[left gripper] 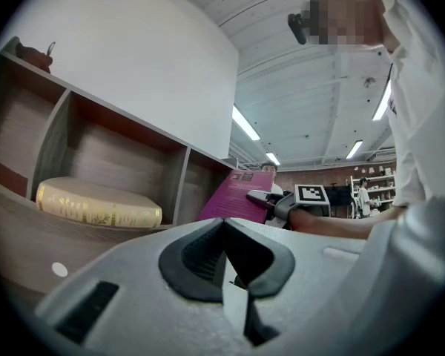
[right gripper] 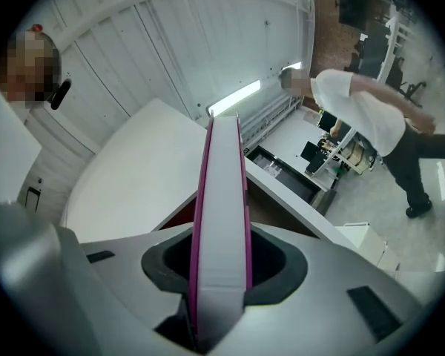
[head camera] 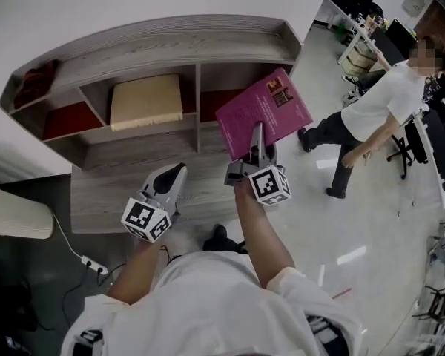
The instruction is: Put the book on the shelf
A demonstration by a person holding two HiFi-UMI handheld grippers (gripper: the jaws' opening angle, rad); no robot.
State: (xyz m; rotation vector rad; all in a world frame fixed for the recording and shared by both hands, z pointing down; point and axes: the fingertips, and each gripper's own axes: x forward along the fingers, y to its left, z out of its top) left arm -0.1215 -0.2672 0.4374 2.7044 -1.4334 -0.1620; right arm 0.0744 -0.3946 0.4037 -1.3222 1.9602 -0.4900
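Right gripper (head camera: 256,153) clamps the magenta book (head camera: 265,108) by its near edge, left gripper (head camera: 175,178) closed and empty; book looks thin, stiff, light, probably slick.

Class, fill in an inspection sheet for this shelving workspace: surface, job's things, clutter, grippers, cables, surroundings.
Surface: grey wooden shelf with open compartments.
Job's things: magenta book, held before the shelf, not yet shelved.
Clutter: cream book flat in middle compartment; dark-red object on top, left.
Grippers: right gripper shut on magenta book; left gripper shut, empty.
Cables: white cable and power strip on floor, left.
Surroundings: person in white shirt, right.
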